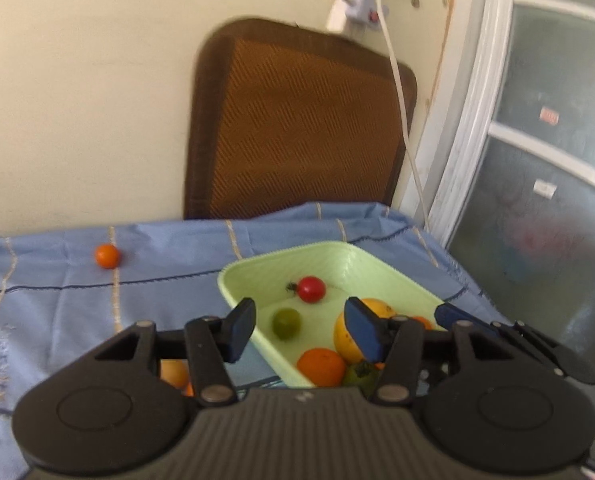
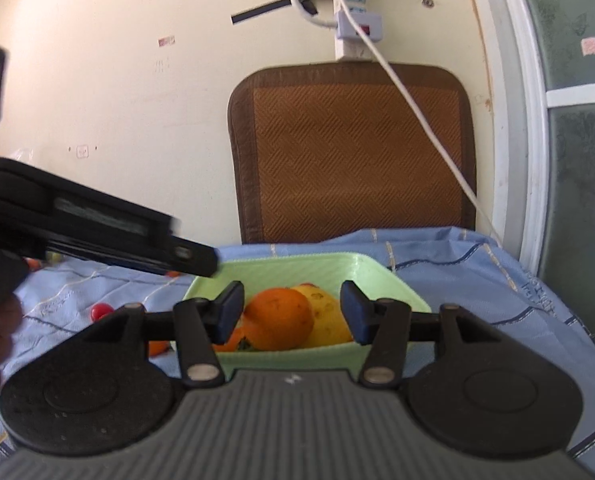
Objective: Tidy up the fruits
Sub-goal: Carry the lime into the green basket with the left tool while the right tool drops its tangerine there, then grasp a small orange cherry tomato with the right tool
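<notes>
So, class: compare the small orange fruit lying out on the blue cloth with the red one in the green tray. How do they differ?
The small orange fruit is orange and shows no stem; the red fruit is red with a dark stem end showing. The orange one lies loose on the blue cloth, away from the rest; the red one sits inside the green tray with other fruit. Both are small and round.

Cream wall (image 2: 117, 100); brown woven chair back (image 2: 353, 152); frosted window (image 1: 557, 160) right.
</notes>
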Demonstrator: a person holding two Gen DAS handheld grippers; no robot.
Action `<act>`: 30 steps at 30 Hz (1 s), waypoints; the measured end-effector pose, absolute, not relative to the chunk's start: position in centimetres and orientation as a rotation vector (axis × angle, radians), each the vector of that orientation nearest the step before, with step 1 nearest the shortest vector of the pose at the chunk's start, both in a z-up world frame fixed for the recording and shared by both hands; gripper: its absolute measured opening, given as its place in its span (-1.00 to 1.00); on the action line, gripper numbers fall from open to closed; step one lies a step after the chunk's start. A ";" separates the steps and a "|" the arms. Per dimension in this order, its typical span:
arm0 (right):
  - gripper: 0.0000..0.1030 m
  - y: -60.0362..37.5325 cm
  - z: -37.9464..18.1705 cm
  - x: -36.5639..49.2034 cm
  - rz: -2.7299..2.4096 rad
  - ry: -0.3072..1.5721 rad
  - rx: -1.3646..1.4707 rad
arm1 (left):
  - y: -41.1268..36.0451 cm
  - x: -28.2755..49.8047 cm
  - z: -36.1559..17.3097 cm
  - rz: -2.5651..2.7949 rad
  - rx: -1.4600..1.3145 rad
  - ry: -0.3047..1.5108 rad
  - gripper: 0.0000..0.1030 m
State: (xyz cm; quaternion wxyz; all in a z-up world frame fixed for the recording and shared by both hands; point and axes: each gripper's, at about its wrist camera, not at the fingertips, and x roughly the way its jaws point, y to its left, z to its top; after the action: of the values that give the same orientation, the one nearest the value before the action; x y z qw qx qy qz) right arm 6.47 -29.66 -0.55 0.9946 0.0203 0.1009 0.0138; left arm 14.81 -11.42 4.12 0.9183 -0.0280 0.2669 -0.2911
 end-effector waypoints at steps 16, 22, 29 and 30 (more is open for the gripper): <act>0.05 -21.2 2.0 8.8 0.378 0.304 -0.048 | 4.4 13.4 -1.3 -0.221 -0.131 0.611 -0.06; -0.04 -16.7 1.1 13.2 0.423 0.414 -0.145 | 5.0 12.7 -1.3 -0.231 -0.151 0.574 -0.06; -0.04 -15.6 2.8 25.0 0.352 0.573 0.031 | 5.0 12.1 -1.2 -0.243 -0.156 0.536 -0.06; -0.04 -15.5 2.6 27.0 0.331 0.610 0.057 | 5.0 11.9 -1.2 -0.249 -0.155 0.527 -0.06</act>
State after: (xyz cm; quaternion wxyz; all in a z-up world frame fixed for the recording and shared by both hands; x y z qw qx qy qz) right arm 26.97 -15.48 2.62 0.9400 0.0277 0.2989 0.1623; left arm 11.88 4.99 -1.20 0.9549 -0.0762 0.2596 -0.1224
